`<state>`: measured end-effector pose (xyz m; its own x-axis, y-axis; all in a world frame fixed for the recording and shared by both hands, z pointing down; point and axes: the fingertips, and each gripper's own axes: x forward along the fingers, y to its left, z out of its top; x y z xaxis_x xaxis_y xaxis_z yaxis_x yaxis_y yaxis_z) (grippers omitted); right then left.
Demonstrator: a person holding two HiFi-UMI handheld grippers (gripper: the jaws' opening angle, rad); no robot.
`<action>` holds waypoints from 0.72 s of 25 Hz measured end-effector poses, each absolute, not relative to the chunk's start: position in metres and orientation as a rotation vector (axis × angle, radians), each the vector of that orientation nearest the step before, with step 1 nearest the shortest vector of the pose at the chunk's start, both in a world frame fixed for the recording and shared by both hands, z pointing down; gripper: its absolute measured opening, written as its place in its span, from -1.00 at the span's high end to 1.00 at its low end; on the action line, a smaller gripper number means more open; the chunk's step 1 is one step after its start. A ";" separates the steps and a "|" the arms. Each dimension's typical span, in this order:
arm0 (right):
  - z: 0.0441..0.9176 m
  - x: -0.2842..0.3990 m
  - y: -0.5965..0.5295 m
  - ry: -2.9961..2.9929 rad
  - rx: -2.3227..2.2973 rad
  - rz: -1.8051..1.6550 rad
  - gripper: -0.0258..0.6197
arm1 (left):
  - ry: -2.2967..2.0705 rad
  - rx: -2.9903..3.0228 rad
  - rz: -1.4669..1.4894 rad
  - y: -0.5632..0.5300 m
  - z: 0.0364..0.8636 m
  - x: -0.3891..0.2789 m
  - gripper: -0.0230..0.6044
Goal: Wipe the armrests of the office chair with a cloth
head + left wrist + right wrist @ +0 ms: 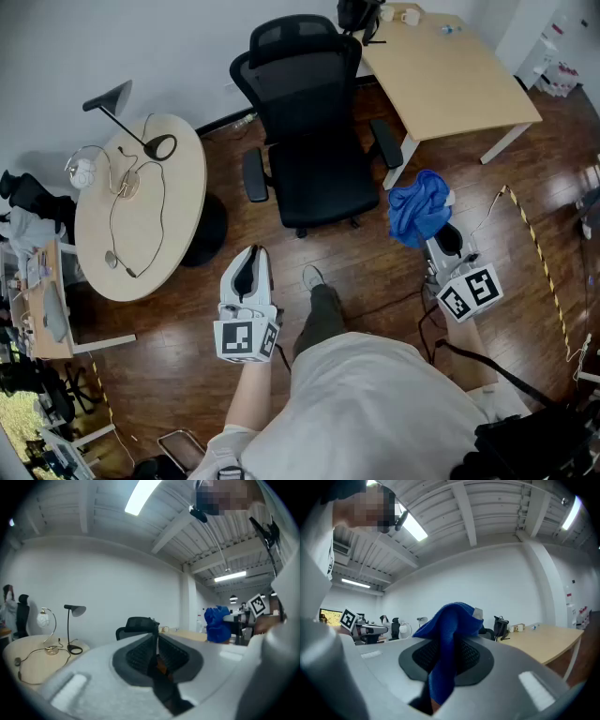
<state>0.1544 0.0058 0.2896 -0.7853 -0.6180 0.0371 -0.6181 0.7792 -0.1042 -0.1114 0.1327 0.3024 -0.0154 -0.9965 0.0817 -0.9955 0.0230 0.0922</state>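
A black office chair (309, 131) stands between the round table and the rectangular desk, its left armrest (254, 175) and right armrest (386, 142) both bare. My right gripper (441, 234) is shut on a blue cloth (419, 206), held in the air to the right of the chair, short of the right armrest. In the right gripper view the blue cloth (449, 634) hangs bunched from the jaws. My left gripper (249, 267) is shut with nothing in it, in front of the chair over the wood floor. The left gripper view shows the chair's headrest (138, 623) beyond its jaws.
A round beige table (141, 206) at the left carries a black desk lamp (127, 117) and cables. A rectangular wooden desk (450, 70) stands right of the chair. Cables trail across the floor at the right. The person's leg and shoe (314, 281) are in front of the chair.
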 end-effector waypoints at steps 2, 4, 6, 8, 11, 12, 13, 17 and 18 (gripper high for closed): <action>0.280 0.121 -0.021 -2.972 1.011 0.155 0.71 | -2.164 2.143 -0.003 0.105 0.291 -0.141 0.82; 0.270 0.089 -0.048 -2.981 0.991 0.116 0.71 | -2.174 2.173 -0.021 0.075 0.279 -0.169 0.82; 0.260 0.060 -0.073 -2.992 0.969 0.079 0.71 | -2.177 2.183 -0.044 0.047 0.270 -0.194 0.82; 0.258 0.034 -0.093 -3.001 0.935 0.073 0.71 | -2.169 2.187 -0.039 0.020 0.272 -0.215 0.82; 0.277 0.000 -0.122 -2.979 0.814 0.101 0.71 | -2.166 2.161 -0.022 -0.011 0.278 -0.234 0.82; 0.287 -0.012 -0.132 -2.963 0.763 0.112 0.71 | -2.168 2.145 -0.018 -0.020 0.281 -0.238 0.82; 0.296 -0.024 -0.143 -2.948 0.714 0.123 0.71 | -2.172 2.125 -0.012 -0.028 0.286 -0.243 0.82; 0.328 -0.080 -0.177 -2.947 0.526 0.190 0.71 | -2.246 1.980 0.071 -0.055 0.323 -0.268 0.82; 0.342 -0.097 -0.178 -2.945 0.453 0.225 0.71 | -2.277 1.904 0.093 -0.053 0.335 -0.276 0.82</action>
